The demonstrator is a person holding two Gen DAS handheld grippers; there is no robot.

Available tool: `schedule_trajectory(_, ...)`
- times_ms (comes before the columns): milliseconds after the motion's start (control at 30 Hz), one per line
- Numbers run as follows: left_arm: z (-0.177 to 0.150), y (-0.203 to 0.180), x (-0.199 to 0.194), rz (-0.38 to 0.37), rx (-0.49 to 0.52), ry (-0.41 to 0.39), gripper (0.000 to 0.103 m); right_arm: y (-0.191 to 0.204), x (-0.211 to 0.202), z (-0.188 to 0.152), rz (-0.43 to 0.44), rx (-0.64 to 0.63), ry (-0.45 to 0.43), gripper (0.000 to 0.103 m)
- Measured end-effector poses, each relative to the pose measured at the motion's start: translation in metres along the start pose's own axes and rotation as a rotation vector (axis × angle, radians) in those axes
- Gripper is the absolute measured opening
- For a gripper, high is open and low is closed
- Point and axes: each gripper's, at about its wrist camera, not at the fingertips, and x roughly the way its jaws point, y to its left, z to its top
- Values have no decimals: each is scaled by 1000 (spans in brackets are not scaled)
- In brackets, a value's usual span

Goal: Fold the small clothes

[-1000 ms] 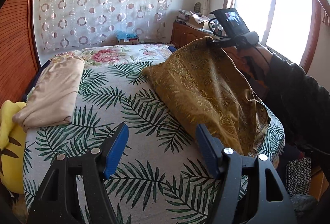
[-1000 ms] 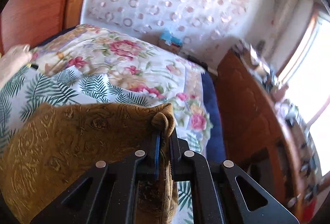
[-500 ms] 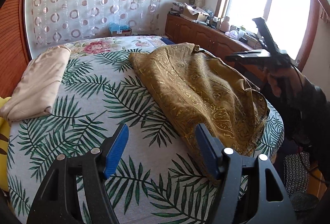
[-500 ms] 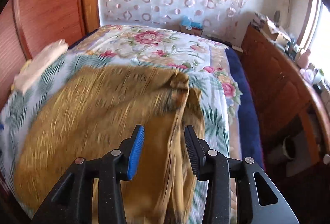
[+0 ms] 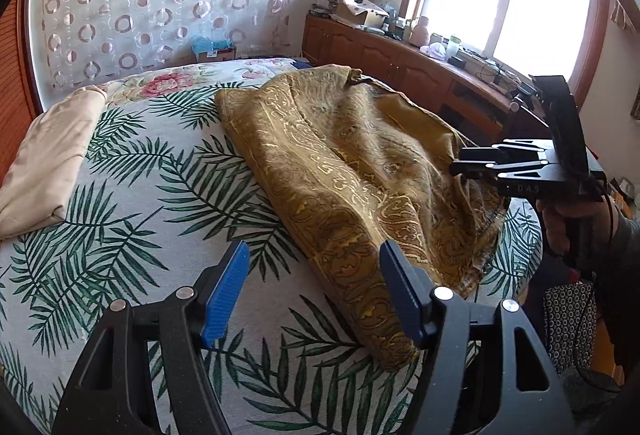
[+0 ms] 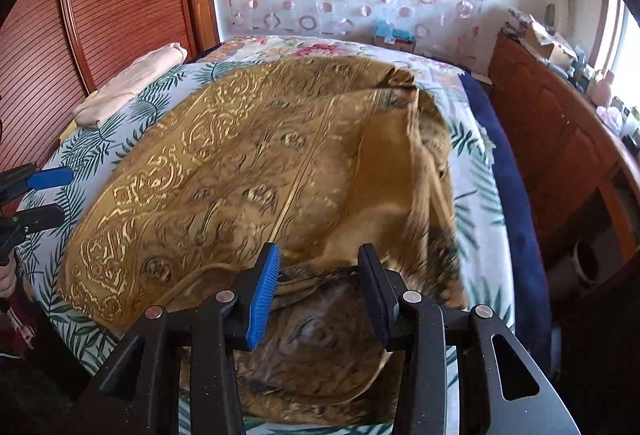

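A golden-brown patterned cloth [image 5: 352, 171] lies loosely folded over on the palm-leaf bed cover [image 5: 132, 203]; it fills the right wrist view [image 6: 240, 171]. My left gripper [image 5: 314, 295] is open and empty, just above the cloth's near left edge. My right gripper [image 6: 316, 291] is open and empty, hovering over the cloth's rumpled near end. It shows from the side in the left wrist view [image 5: 456, 163] at the cloth's right edge. The left gripper shows at the left rim of the right wrist view [image 6: 44, 195].
A folded beige garment [image 5: 52, 155] lies at the bed's left side, also in the right wrist view [image 6: 132, 83]. A wooden cabinet [image 5: 400, 55] with clutter runs along the window wall on the right. A wooden headboard [image 6: 104, 7] stands at the left.
My right gripper opened and let go of the cloth's corner, which dropped onto the bed. The gripper then drew back and down to the cloth's near end. The left gripper stayed open.
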Motion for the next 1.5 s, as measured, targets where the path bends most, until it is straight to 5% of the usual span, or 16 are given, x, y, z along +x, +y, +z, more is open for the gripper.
schedule_trajectory(367,-2,-6,4,-9,12,17,68,-26,4,-20,13,81,16,41)
schedule_trajectory(500,-1,-9,6,-10,21,20,68,-24,0,-24,47,81,3,6)
schedule_trajectory(533,-1,-9,5,-10,21,20,68,-24,-4,-26,46,76,-7,4)
schedule_trajectory(800,1,-11,3,-15,25,9,68,-43,-57,-51,8,88,-97,2)
schedule_trajectory(967,1,-15,6,-18,30,18,68,-59,-59,-71,-41,124,-47,2)
schedule_trajectory(1067,0,-16,8,-13,31,24,68,-70,-67,-76,-31,164,-75,9)
schedule_trajectory(1133,0,-15,9,-11,28,26,68,-69,-75,-72,-76,159,-107,29)
schedule_trajectory(1233,0,-16,8,-8,30,19,68,-66,-84,-65,-109,154,-147,44)
schedule_trajectory(1500,-11,-17,28,5,35,94,68,-61,-50,-56,-124,144,-113,47)
